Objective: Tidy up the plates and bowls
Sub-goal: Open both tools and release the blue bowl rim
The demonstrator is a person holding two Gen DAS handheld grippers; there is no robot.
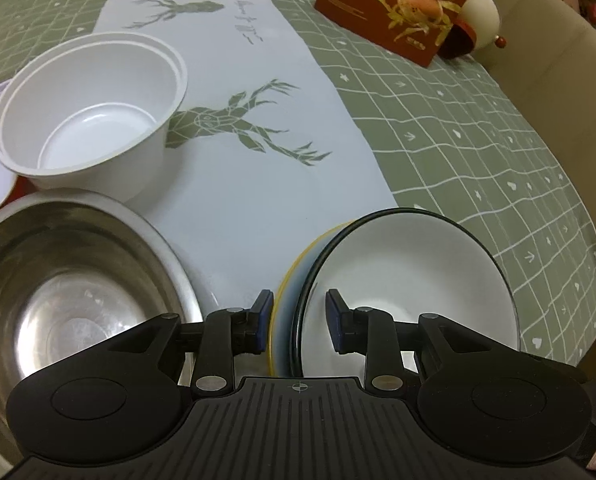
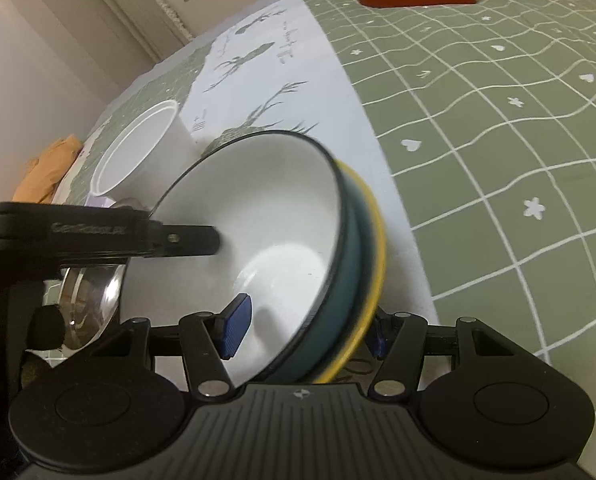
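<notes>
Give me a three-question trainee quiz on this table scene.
1. True or false: the dark-rimmed bowl is nested in the yellow-rimmed bowl.
2. The box at the far end is: A red, B blue, C black.
3. Fill in: the runner is printed with ____.
Key: 1 true; 2 A; 3 deer.

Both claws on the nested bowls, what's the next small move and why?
Probably lower the stack flat onto the table runner. The dark-rimmed bowl sits nested in the yellow-rimmed bowl, tilted, with the left claw and right claw straddling their rims.
</notes>
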